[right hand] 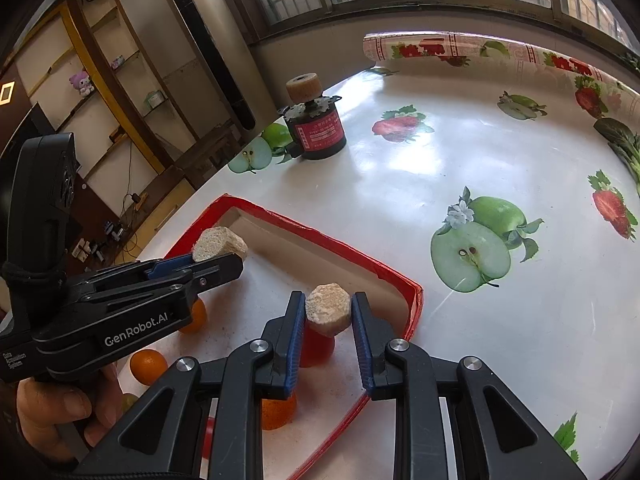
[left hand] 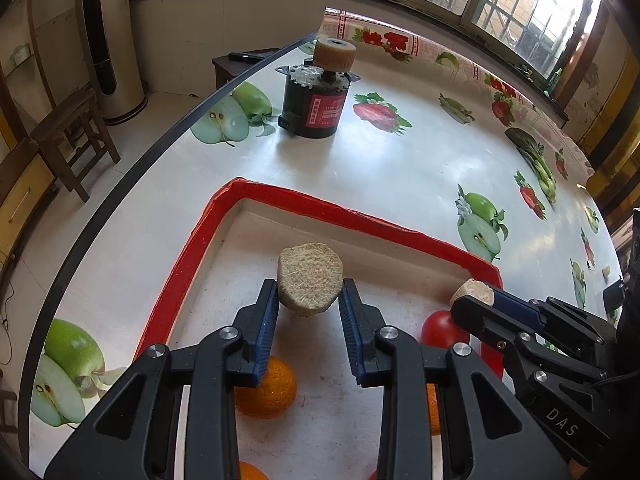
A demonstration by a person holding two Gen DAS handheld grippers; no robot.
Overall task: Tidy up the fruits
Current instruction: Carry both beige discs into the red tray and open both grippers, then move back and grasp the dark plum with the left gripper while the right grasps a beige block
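Item one: my left gripper (left hand: 309, 300) is clamped on a tan hexagonal block (left hand: 310, 277), held above the red-rimmed tray (left hand: 320, 206). Item two: my right gripper (right hand: 328, 312) is clamped on a smaller tan block (right hand: 329, 308) over the same tray. Inside I see oranges (left hand: 266, 390) and a red fruit (left hand: 442, 330). A black motor (left hand: 314, 102) stands on the fruit-print tablecloth (left hand: 400, 168) beyond.

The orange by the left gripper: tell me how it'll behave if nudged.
The orange looks round and lies loose on the tray floor, so it would probably roll. The raised red rim should stop it. Its rind looks firm, likely not fragile.
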